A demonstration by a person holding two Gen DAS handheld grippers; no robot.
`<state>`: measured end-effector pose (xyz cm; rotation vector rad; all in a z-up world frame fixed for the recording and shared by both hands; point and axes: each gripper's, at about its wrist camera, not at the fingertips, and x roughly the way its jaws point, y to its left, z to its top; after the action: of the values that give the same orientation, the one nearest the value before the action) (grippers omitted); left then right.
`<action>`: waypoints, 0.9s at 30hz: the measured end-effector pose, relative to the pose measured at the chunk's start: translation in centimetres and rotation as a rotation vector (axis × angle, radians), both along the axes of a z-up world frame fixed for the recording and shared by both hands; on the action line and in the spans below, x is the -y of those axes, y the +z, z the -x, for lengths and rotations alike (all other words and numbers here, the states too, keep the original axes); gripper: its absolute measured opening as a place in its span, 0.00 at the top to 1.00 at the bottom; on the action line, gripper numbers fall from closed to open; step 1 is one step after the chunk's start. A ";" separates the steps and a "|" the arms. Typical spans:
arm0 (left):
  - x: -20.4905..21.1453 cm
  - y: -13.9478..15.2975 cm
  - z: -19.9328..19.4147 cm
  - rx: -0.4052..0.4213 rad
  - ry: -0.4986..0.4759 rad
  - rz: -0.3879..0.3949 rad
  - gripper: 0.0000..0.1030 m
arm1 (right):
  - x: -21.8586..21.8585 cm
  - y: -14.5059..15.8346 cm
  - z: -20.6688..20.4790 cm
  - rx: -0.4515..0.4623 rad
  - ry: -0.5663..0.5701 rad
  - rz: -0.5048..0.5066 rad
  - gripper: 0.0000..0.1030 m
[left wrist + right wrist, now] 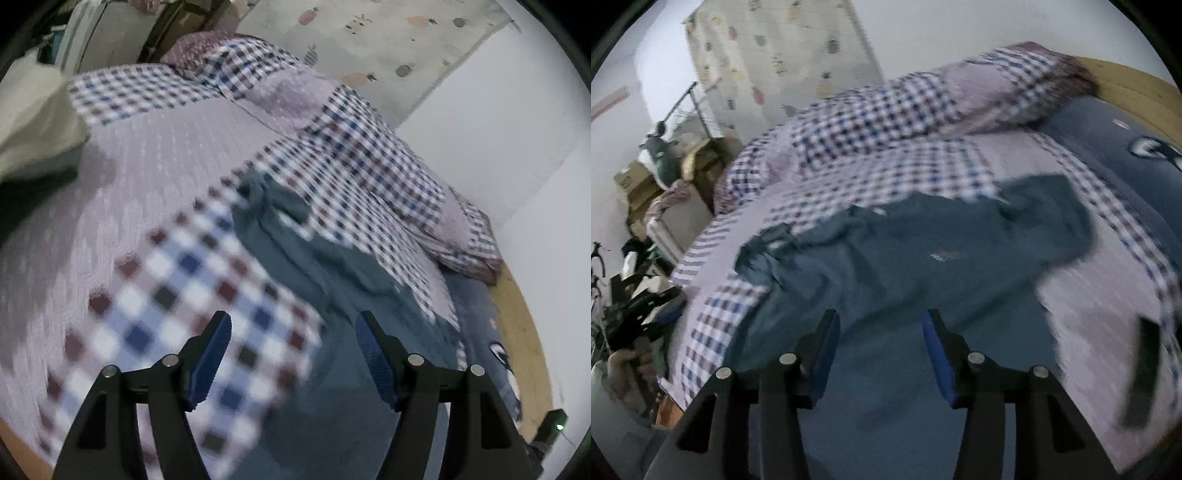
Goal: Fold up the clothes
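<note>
Both my grippers, left gripper (293, 325) and right gripper (881, 325), hover with fingers spread and empty over the teal shirt (905, 254), rumpled on the bed (155, 155) (checked cover); a careless pinch could catch the cover too.

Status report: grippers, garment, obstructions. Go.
Left gripper open, empty. Right gripper open, empty. Teal shirt rumpled on checked bedspread, unfolded. Dark flat object lies beside it.

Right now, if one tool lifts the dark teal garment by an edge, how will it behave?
The dark teal cotton-looking garment already lies creased on the checked bedspread, so it will probably droop limply. It looks thin, likely light. Pushed, it would probably bunch rather than slide.
</note>
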<state>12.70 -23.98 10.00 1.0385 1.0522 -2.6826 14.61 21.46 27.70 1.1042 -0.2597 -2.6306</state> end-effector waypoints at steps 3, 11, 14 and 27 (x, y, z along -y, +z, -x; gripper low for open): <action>2.1 0.0 3.9 0.011 0.025 0.026 0.28 | 3.6 -0.9 3.7 -0.005 0.072 0.040 0.50; 3.5 -1.0 15.9 0.112 -0.015 0.205 0.28 | 9.9 -4.5 10.5 0.018 0.166 0.043 0.50; 3.1 -1.7 20.6 0.158 -0.043 0.293 0.28 | 10.3 -6.0 11.5 0.060 0.159 0.039 0.50; 4.1 -5.8 28.6 0.343 -0.074 0.498 0.93 | 9.5 -7.2 12.7 0.088 0.131 0.058 0.50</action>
<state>-15.85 -28.13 4.24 1.3639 0.2705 -2.4842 1.89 11.96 20.47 1.1785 -0.2702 -2.4488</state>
